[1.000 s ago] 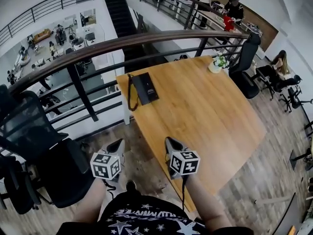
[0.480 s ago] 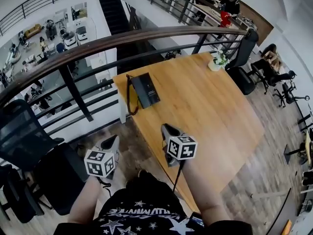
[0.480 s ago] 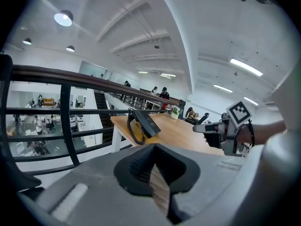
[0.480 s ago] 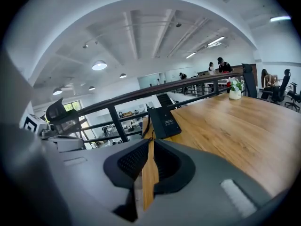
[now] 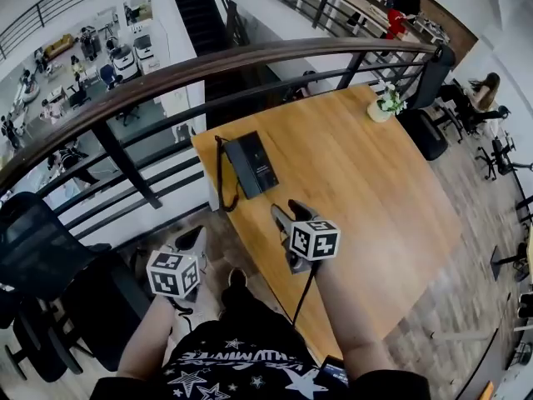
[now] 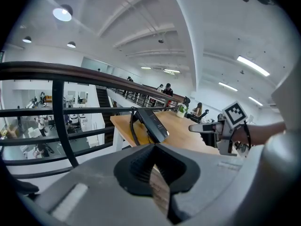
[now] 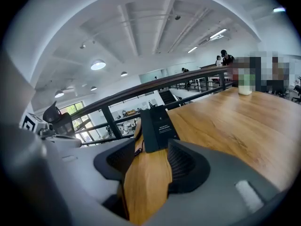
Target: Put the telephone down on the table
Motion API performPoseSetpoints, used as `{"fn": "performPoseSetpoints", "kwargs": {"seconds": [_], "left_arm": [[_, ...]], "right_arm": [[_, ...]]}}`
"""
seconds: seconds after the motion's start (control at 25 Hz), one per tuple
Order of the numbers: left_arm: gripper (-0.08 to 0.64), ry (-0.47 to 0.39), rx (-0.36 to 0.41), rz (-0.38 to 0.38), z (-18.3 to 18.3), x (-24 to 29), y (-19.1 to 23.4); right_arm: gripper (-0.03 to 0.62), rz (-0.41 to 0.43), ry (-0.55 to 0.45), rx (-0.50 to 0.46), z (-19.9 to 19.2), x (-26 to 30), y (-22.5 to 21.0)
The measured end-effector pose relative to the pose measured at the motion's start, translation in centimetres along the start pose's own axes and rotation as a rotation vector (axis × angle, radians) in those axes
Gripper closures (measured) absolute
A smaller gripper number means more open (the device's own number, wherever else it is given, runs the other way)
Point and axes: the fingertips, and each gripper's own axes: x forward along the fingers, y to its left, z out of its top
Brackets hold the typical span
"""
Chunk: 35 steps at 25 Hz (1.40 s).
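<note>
The right tool (image 5: pixel 289 213) hangs low over the near part of the wooden surface (image 5: pixel 375 198) with its jaws opening and nothing between them; in its own view only bare wood shows through the gap (image 7: pixel 146 161). The telephone (image 5: pixel 252 164) lies ahead of it, apart from both tips. The left tool (image 5: pixel 193 242) has its jaws pressed together and empty, and it hovers off the surface's edge, above the floor. The telephone lies flat near the corner of the surface closest to the railing (image 5: pixel 208 67), with its coiled cord (image 5: pixel 221 173) running along the side that faces the edge. That placing is the main hazard, I think. If the right tool arrives with its jaws too narrow for the body, or meets it off-centre, it would likely shove the set toward that edge rather than grip it. The cord could also catch a jaw tip and drag the handset loose, or hang over the side and pull. The closed left tool is poorly placed to steady anything. A grip on the smooth, sloped casing may slip as well.
</note>
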Motion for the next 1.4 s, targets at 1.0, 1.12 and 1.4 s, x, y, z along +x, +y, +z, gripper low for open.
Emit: {"fn": "performPoseSetpoints", "kwargs": {"seconds": [1.0,1.12,1.4], "left_arm": [[0.557,0.18,-0.02,0.025,3.2,14.3,1.7],[0.442,0.199,-0.048,-0.021,3.3,15.5,1.2],[0.22,0.251,-0.116,-0.105,2.5,18.3,0.2]], "right_arm": [[0.368,0.285,0.228,0.049,5.8,13.6,-7.0],[0.368,0.324,0.266,0.044,5.4,14.3,-6.6],[0.297,0.46,0.332,0.039,4.3,15.9,-4.9]]}}
